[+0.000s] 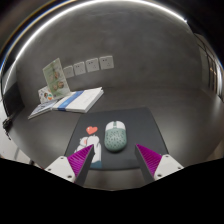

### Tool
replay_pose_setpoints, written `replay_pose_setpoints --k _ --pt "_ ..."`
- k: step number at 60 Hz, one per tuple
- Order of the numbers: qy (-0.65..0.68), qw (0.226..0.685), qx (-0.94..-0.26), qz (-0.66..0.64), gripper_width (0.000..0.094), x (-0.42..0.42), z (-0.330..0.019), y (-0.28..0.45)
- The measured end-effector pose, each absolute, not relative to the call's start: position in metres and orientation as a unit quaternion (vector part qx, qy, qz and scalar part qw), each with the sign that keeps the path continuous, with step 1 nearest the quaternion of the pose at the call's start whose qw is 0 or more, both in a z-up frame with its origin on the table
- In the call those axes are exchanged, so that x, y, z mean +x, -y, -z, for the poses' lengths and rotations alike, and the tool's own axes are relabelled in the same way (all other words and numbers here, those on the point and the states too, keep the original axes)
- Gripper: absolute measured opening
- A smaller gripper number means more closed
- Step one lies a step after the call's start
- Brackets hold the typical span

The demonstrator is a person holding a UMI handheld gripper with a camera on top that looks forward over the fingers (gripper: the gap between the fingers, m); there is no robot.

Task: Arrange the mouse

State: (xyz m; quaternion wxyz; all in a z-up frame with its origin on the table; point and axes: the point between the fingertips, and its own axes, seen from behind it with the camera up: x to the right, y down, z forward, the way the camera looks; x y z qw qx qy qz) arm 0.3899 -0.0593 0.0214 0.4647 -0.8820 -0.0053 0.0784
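While I hold the gripper (113, 160) low over the desk (150, 85), its two fingers stand well apart with nothing between the purple pads (152, 157). I take the dark mouse mat (140, 125) as my landmark. The mouse (116, 135), pale and light in colour, lies on the mat, just ahead of the fingers and roughly on the line between them, a little nearer the left finger; it touches neither. To the left of the mouse on the mat I see a small orange-red item (92, 130), and below it, close by the left finger, a small pale item (89, 146) I cannot identify. Beyond the mat's far left corner lie some papers with a blue edge (68, 101), with a booklet (56, 77) standing behind them.
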Motion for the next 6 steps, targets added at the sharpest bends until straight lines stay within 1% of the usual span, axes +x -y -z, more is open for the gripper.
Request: replay_pose_setpoints --k 6 --pt "-0.006 0.459 -0.887 -0.06 0.0836 0.406 -0.016 0.098"
